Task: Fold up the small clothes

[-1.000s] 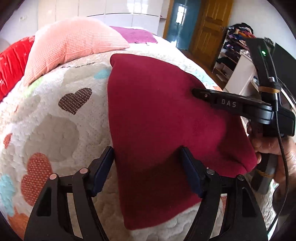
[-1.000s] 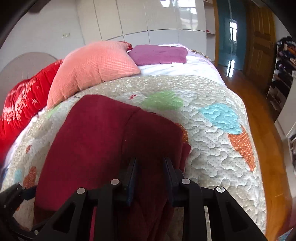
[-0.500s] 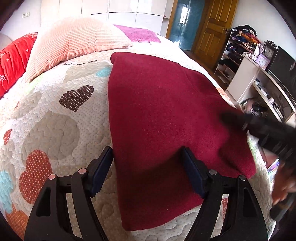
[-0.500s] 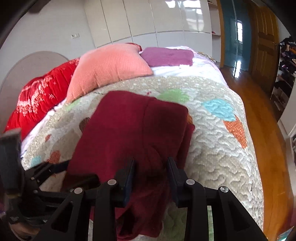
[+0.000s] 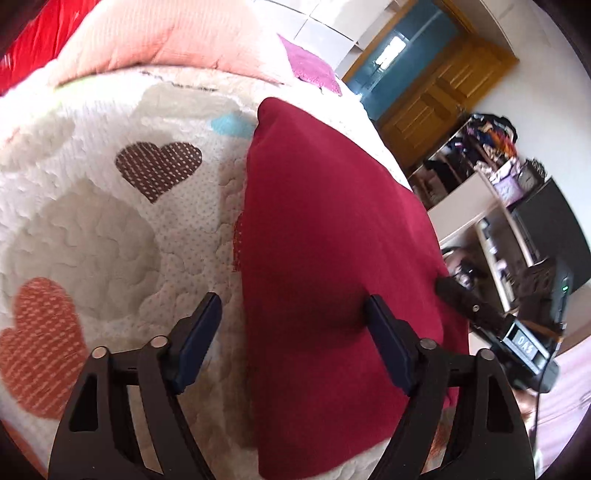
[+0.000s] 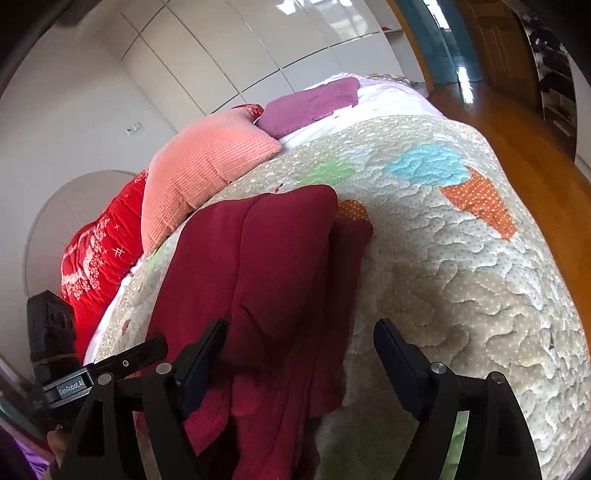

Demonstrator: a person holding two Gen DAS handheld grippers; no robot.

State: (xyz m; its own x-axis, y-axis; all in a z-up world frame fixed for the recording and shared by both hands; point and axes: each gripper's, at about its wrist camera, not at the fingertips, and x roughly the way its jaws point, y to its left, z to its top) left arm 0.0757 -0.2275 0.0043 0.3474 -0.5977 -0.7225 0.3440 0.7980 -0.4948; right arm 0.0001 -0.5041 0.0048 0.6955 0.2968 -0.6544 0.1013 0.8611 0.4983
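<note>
The right gripper (image 6: 299, 354) has just been opening, its jaws now spread and releasing the maroon garment (image 5: 332, 258) (left gripper (image 5: 291, 328) also spread) folded on the quilt (image 5: 110, 229), so this fold looks finished.

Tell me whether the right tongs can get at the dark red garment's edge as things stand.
Probably yes: the right tongs have just opened, the dark red garment lies flat on the quilt beneath them, and nothing blocks the way.

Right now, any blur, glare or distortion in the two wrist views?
Left wrist: strong fisheye bulge, quilt and shelves smeared by motion, maroon garment fairly sharp. Right wrist: sharper, glare on glossy wardrobe doors and wood floor, dark corner vignette.
</note>
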